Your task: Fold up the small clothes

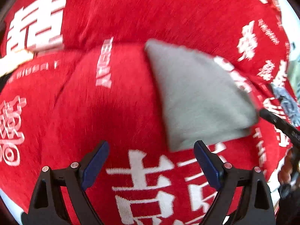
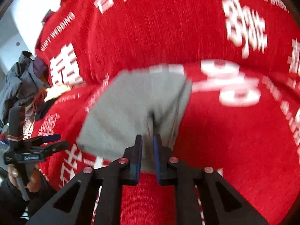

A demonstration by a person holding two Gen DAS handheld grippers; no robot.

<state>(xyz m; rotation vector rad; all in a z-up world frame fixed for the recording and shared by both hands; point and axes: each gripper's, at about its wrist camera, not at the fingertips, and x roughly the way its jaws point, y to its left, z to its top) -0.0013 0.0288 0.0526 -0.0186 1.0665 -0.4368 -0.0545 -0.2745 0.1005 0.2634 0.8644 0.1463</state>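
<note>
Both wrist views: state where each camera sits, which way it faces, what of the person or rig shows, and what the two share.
Left wrist: sits on the left gripper, faces down over the red blanket and grey cloth; its own open fingers show, and the right gripper at the right edge.
Right wrist: sits on the right gripper, faces down at the grey cloth pinched between its fingers; the left gripper and the hand holding it show at left.
Shared: grey cloth, red blanket.

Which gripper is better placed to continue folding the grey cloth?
Probably the right gripper: its jaws already pinch the grey cloth, while the left gripper hangs open beside it.
</note>
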